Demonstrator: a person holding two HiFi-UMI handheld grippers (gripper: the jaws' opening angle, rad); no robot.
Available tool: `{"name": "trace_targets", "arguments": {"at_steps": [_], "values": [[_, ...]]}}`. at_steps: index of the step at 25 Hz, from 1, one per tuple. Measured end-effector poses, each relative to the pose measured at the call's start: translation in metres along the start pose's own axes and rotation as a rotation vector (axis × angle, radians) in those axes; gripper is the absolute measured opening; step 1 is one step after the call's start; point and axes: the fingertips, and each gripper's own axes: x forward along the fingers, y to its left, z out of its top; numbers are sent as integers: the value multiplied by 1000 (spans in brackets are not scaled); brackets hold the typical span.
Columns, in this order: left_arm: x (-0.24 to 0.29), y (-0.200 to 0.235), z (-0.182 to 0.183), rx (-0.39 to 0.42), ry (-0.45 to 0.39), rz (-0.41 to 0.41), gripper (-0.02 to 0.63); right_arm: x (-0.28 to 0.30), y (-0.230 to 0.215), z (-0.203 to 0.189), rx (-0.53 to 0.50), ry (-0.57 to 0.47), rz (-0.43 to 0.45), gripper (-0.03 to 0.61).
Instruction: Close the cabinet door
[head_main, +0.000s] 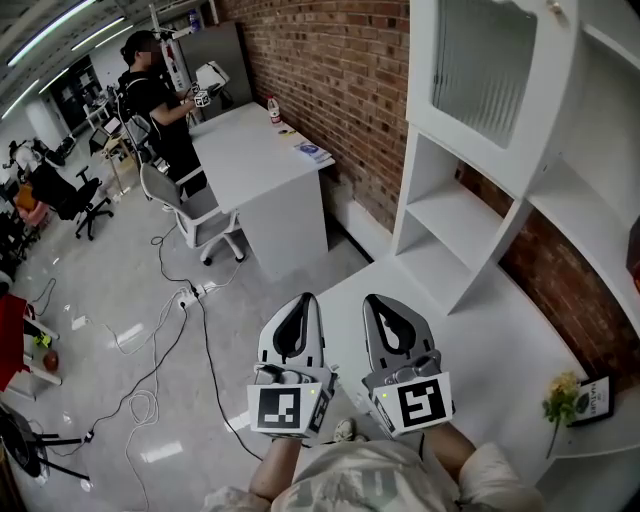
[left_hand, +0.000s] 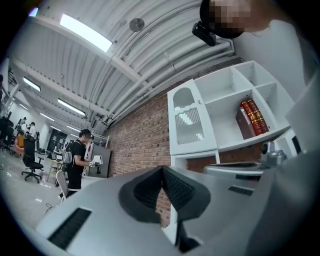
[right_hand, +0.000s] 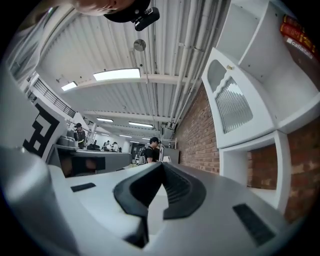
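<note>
The white cabinet (head_main: 560, 200) stands on the table against the brick wall, up and to the right of both grippers. Its door (head_main: 490, 80), with a ribbed glass panel, lies flat over the upper left compartment and looks closed; it also shows as the door (left_hand: 187, 122) and the door (right_hand: 232, 107). My left gripper (head_main: 302, 303) and right gripper (head_main: 382, 303) are side by side close to my body, well short of the cabinet. Neither touches it. The left gripper (left_hand: 161, 170) and the right gripper (right_hand: 161, 165) are both shut, with nothing between their pads.
The white table (head_main: 480, 340) carries a small yellow-flowered plant (head_main: 560, 400) and a card (head_main: 597, 398) at the right. Red books (left_hand: 252, 117) stand in an open compartment. A desk (head_main: 260, 150), chair (head_main: 190, 210), a standing person (head_main: 155, 100) and floor cables (head_main: 170, 330) lie to the left.
</note>
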Motion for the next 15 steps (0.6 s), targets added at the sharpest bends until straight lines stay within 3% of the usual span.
{"name": "trace_targets", "arguments": {"at_steps": [11, 15], "values": [[-2, -2, 6, 10, -13, 8, 14, -5, -2, -7, 18, 19, 0, 15], [-6, 3, 1, 10, 18, 35, 14, -4, -3, -9, 21, 22, -2, 15]]}}
